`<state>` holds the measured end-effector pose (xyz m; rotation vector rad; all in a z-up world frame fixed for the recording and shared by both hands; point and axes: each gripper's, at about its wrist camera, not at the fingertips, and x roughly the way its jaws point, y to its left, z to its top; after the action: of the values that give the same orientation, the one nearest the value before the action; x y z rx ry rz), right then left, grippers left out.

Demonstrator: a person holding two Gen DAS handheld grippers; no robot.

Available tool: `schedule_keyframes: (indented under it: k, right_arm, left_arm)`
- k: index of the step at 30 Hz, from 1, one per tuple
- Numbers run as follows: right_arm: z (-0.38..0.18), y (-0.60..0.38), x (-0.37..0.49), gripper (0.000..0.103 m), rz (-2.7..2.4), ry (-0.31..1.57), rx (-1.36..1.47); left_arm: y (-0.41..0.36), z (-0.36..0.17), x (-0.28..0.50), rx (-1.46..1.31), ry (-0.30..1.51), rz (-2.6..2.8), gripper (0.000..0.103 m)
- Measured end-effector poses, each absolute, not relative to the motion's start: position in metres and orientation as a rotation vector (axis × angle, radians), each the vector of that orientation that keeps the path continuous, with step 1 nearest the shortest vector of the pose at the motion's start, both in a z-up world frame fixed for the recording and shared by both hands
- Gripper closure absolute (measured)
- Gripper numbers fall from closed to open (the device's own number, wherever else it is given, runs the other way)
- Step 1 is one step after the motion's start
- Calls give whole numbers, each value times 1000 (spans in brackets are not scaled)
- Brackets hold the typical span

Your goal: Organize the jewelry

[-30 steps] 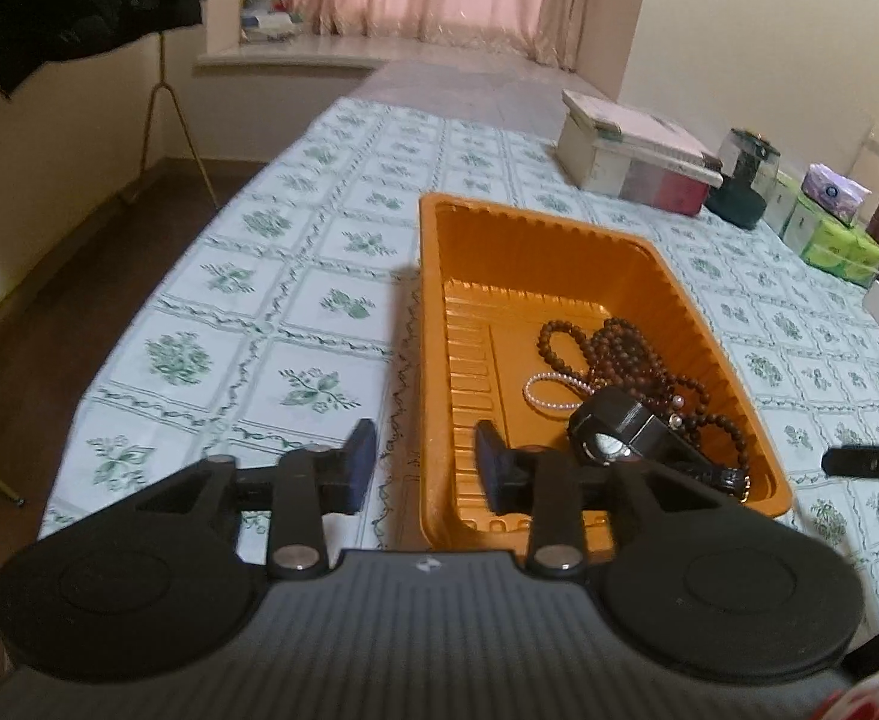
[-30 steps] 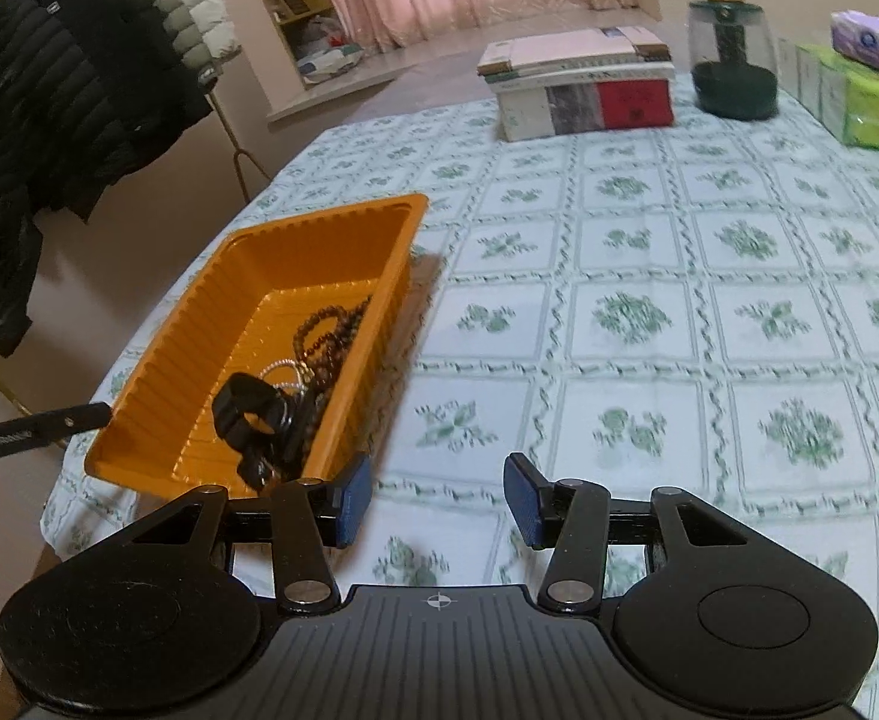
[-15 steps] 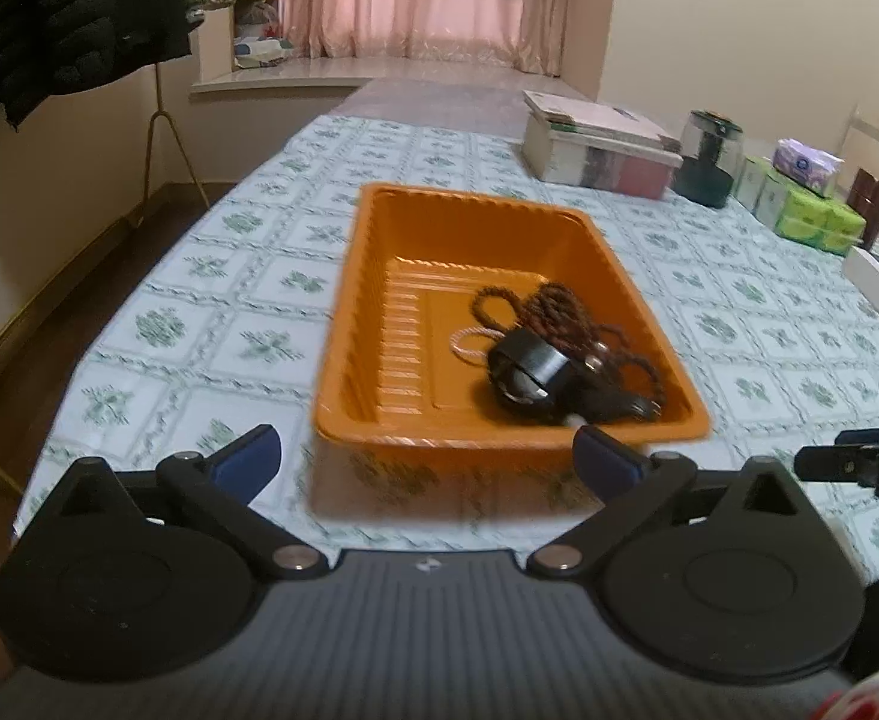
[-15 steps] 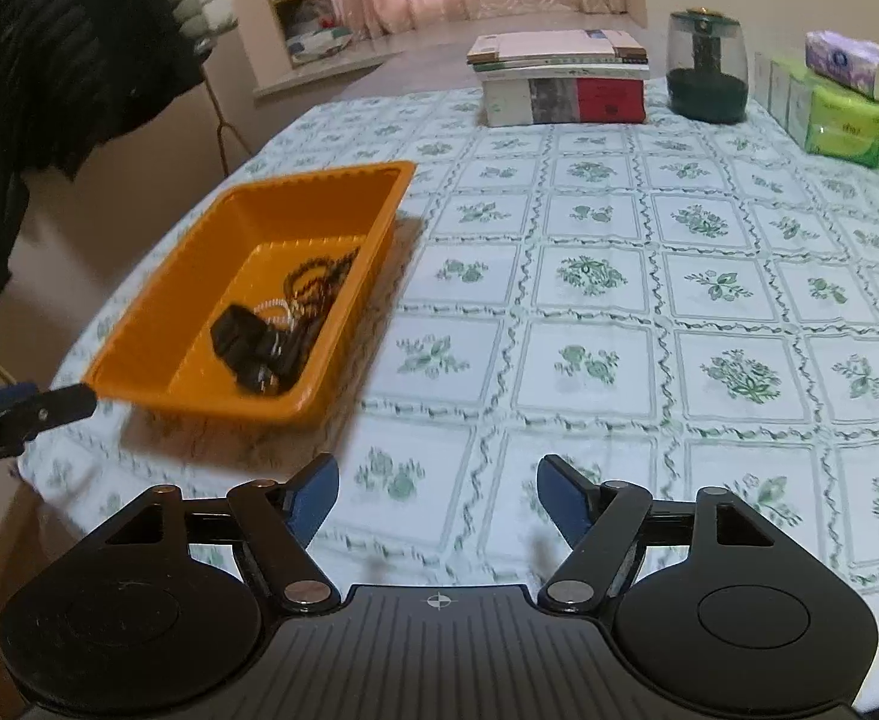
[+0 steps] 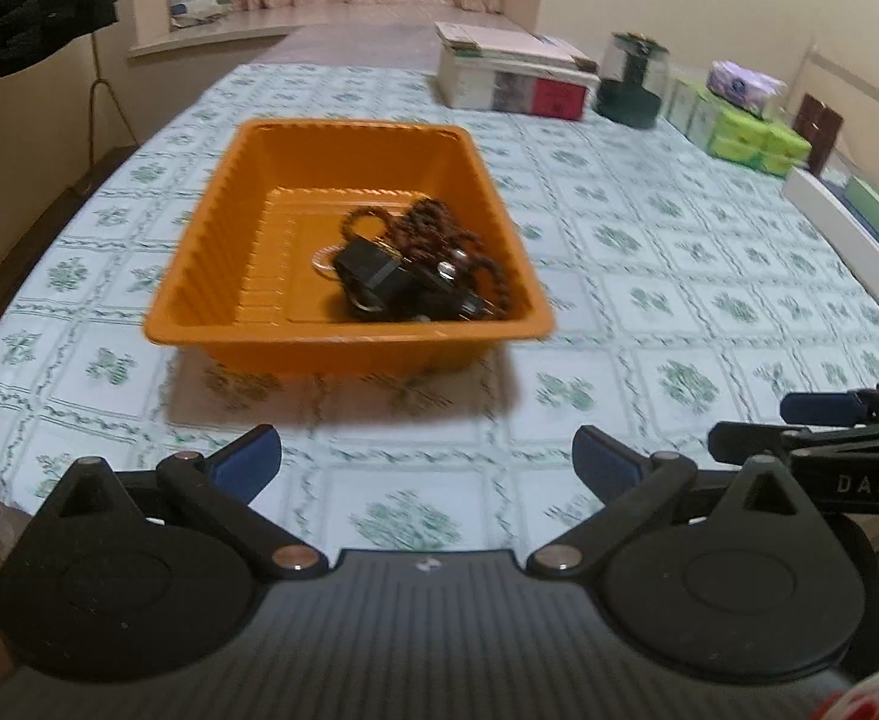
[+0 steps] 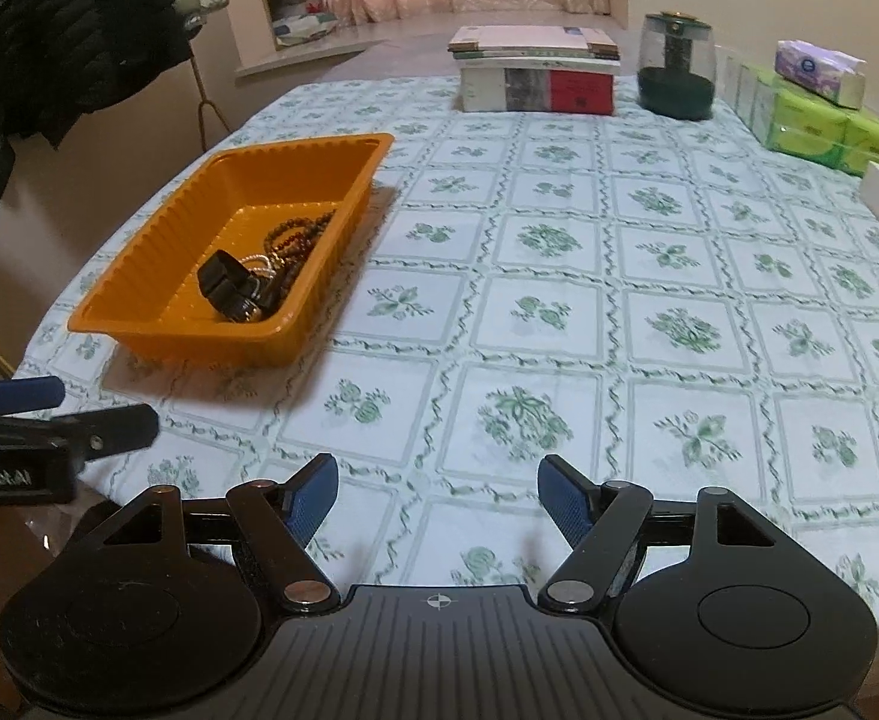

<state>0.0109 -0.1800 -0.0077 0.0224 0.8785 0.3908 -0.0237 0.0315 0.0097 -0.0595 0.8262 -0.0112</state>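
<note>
Through the left wrist view, my left gripper (image 5: 427, 456) now stands spread wide and empty; a second ago its jaws were narrow at the near rim of the ribbed orange plastic tray (image 5: 217, 276), and I have since pulled it back over the green-patterned tablecloth (image 5: 649, 252). The dark bead strands (image 5: 439, 234) and black watch (image 5: 379, 279) lie piled in the tray's near right corner. Through the right wrist view, my right gripper (image 6: 438, 498) has also widened, holds nothing and sits well clear. I judge the jewelry gathered and the task near done.
</note>
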Motion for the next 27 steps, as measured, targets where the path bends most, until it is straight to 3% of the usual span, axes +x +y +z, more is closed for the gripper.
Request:
schedule_keyframes:
  k: [27]
  right_arm:
    - [-15, -185, 6, 30, 365, 908, 36]
  left_arm:
    - [12, 1, -24, -10, 852, -11, 0]
